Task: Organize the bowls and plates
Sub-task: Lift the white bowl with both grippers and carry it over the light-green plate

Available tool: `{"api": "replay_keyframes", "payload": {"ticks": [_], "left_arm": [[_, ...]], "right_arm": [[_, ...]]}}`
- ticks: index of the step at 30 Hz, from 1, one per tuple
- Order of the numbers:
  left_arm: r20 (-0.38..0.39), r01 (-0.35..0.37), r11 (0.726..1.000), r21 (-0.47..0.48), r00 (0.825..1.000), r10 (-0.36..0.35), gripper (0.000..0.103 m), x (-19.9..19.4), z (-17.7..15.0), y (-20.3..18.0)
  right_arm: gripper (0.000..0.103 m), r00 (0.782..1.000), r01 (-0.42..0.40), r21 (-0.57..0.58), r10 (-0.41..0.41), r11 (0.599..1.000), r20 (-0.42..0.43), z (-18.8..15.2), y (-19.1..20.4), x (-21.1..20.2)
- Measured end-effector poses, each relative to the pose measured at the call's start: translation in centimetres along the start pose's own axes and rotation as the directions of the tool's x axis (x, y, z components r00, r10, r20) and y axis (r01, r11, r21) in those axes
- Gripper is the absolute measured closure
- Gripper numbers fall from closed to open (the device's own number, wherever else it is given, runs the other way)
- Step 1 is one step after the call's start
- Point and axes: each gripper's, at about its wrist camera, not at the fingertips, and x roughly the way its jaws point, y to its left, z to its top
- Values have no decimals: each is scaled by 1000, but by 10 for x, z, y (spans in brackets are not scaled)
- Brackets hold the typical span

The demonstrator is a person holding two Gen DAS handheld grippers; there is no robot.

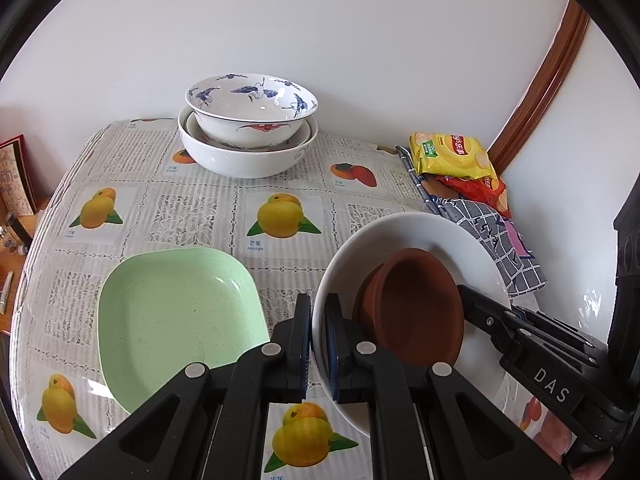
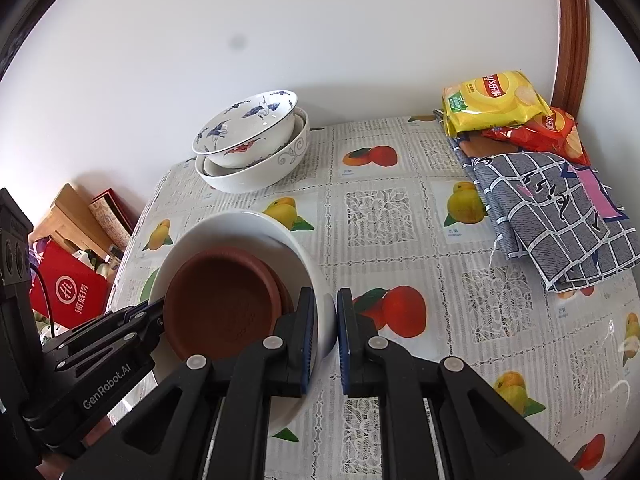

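Observation:
A white plate carries two stacked brown saucers and is held tilted above the table. My left gripper is shut on the plate's left rim. My right gripper is shut on the plate's right rim; the saucers lie beside its inner finger. A green square plate lies on the table left of the left gripper. Two stacked bowls, a blue-patterned one inside a white one, stand at the back by the wall and also show in the right wrist view.
Yellow and red chip bags and a folded checked cloth lie along the table's right side. The fruit-print tablecloth covers the table. A red bag and boxes sit beyond the table's left edge.

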Motion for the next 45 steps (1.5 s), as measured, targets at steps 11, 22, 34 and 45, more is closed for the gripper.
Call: {"api": "replay_keyframes", "payload": {"ticks": [11, 22, 34, 45], "left_arm": [[11, -19, 1000, -25, 1000, 20, 96, -9, -2, 20], [22, -38, 998, -57, 999, 39, 96, -18, -5, 44], [25, -49, 996, -79, 998, 51, 96, -21, -3, 65], [15, -65, 992, -110, 998, 67, 96, -17, -6, 89]], "right_arm": [[92, 1000, -17, -27, 16, 999, -6, 0, 21, 4], [92, 999, -41, -55, 40, 998, -15, 2, 45, 11], [92, 999, -50, -82, 48, 995, -20, 4, 67, 20], [92, 997, -64, -102, 60, 993, -44, 1, 85, 37]]}}
